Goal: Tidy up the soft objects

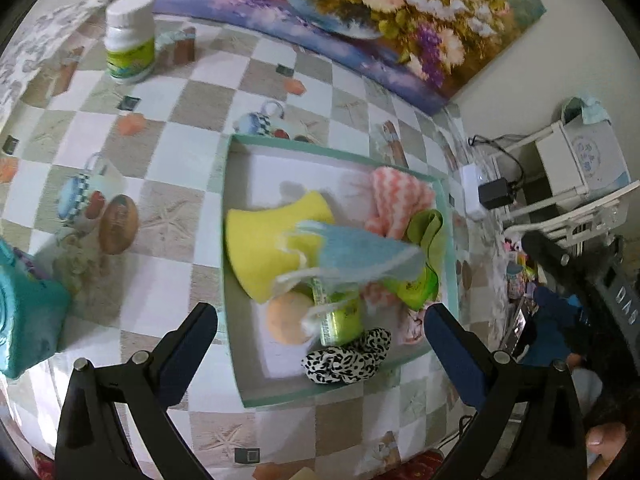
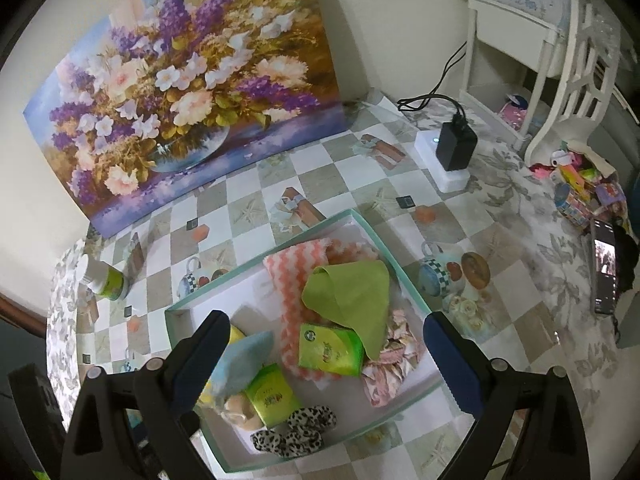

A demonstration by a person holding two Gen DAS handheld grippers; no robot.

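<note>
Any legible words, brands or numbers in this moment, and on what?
No text reads clearly.
Green tissue packs in the box: logo and print, blurred.
White bottle: green label, too small.
Black device at right: pale letters, uncertain.
Phone screen: unreadable.

soft cloths [image 1: 280, 248] piled in teal-rimmed tray [image 1: 236, 332]

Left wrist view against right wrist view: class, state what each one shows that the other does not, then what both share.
Only the left wrist view shows the teal object at the table's edge. Only the right wrist view shows the phone with a lit screen. Both show the tray, the blue cloth, the leopard scrunchie and the white bottle; both grippers hang open, empty.
</note>
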